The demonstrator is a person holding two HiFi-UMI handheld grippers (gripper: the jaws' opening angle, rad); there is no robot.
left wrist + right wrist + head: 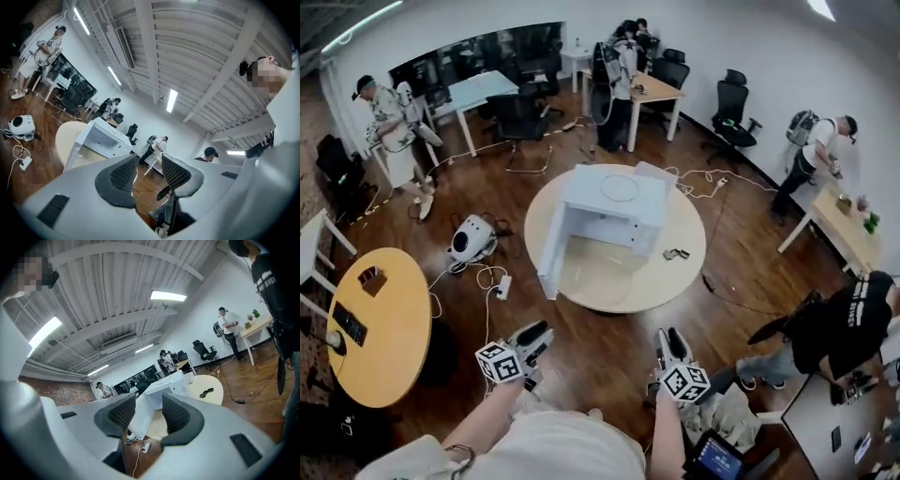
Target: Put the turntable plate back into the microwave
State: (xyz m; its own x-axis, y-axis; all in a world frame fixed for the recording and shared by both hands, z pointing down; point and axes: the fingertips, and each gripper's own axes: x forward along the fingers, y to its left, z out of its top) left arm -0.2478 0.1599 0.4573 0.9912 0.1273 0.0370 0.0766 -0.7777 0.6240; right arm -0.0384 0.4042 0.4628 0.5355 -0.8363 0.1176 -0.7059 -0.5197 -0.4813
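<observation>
Head view: round table [623, 292] mid-frame w/ white microwave [614, 214] on it. Its door [551, 255] is swung open to the 9 o'clock side, cavity facing the person at 6. Turntable plate [620, 187] looks to lie flat on the microwave's roof, not inside yet. Small dark item [676, 253] on table at microwave's 4 o'clock. L gripper [538, 332] & R gripper [671, 336] sit low in frame, well apart from table, both aimed toward 12.

L gripper view: fingers [123, 174] spread wide, nothing btwn them. Microwave off at 10 o'clock, far. Plate not discernible here.

R gripper view: fingers spread too, empty. Microwave shows thru the gap at 12.

Step in hand, as I judge it: approach, then lift plate off the roof. To do it well:
- Close in square to the table.
- Take the plate rim w/ one gripper each side (3 & 9) & keep it level.
- It's prob. glass, slick & heavy, so bite well onto the rim.
- Mind the open door on the L side when lowering.
- Slide plate in flat thru the cavity mouth & seat it centred.
</observation>
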